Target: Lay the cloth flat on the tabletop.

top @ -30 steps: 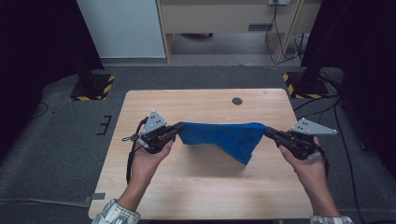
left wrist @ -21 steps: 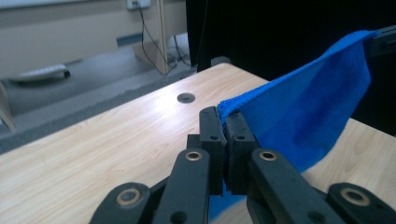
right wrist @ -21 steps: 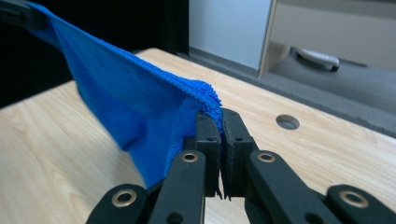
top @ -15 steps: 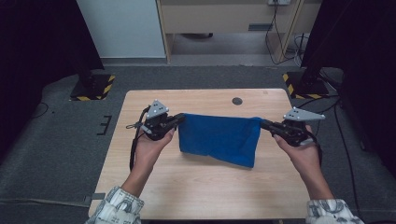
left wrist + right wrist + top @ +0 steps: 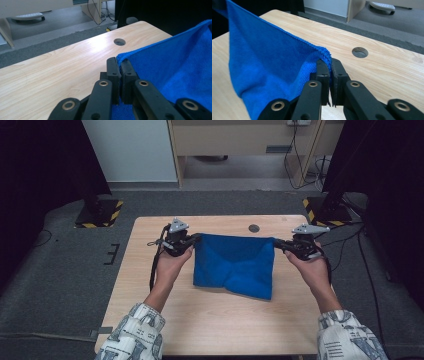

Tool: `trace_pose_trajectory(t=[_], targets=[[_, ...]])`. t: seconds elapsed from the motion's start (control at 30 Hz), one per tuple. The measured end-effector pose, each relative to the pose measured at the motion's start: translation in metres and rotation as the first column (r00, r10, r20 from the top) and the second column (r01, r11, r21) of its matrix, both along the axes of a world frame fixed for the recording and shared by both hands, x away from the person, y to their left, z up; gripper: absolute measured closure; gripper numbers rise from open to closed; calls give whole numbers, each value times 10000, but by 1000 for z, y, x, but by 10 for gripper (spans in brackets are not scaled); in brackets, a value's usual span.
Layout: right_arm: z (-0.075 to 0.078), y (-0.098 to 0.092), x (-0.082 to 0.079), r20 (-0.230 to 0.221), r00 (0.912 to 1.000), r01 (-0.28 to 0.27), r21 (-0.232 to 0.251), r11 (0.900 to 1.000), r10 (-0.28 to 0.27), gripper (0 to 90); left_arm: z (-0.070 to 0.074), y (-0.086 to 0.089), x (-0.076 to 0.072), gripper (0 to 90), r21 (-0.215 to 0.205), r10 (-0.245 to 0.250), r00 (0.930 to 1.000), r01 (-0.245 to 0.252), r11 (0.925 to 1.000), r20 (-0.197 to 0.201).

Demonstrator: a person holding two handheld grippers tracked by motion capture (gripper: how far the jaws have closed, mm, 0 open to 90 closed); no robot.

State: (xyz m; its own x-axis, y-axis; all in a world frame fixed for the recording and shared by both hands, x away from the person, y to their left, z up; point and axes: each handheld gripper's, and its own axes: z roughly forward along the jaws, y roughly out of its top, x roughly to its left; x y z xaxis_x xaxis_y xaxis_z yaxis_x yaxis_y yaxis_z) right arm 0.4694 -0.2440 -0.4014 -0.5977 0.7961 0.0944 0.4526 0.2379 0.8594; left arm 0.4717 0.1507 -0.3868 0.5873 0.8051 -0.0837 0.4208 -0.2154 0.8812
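A blue cloth (image 5: 233, 264) hangs stretched between my two grippers over the wooden table (image 5: 145, 285), its lower part resting on the top. My left gripper (image 5: 198, 238) is shut on the cloth's left top corner, and in the left gripper view the jaws (image 5: 119, 67) pinch the blue cloth (image 5: 175, 70) edge. My right gripper (image 5: 276, 242) is shut on the right top corner. In the right gripper view its jaws (image 5: 329, 67) clamp the blue cloth (image 5: 267, 65), which sags off to the left.
A round cable hole (image 5: 254, 228) sits in the table near the far edge, behind the cloth. Black stands with yellow-striped bases (image 5: 100, 212) flank the table on the grey carpet. A wooden desk and cables (image 5: 300, 150) stand farther back.
Both hands have moved away from me toward the table's far edge and sunk a little. The cloth now lies flatter, with more of it on the tabletop.
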Motion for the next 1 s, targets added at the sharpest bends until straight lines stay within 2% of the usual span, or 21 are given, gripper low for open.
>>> trace_pose_trajectory(t=[0.1, 0.23, 0.4, 0.57, 1.0], targets=[[-6, 2, 13, -207, 9996, 205, 21, 9998, -205, 869, -3, -1, 8, 876, 42, 151, 9998, -150, 9999, -122], [-14, 5, 21, -349, 9988, 338, 45, 9994, -336, 868, -10, -2, 17, 877, 163, 365, 9990, -361, 9992, -257], [-22, 10, 31, -518, 9974, 481, -307, 9984, -497, 866, -20, -2, 26, 877, 385, 586, 9976, -572, 9976, -373], [-25, 15, 36, -572, 9969, 503, -490, 9975, -531, 863, -29, -2, 34, 876, 459, 705, 9958, -678, 9966, -581], [-37, 23, 50, -715, 9956, 532, -927, 9943, -599, 858, -43, -1, 46, 876, 780, 988, 9923, -930, 9926, -743]])
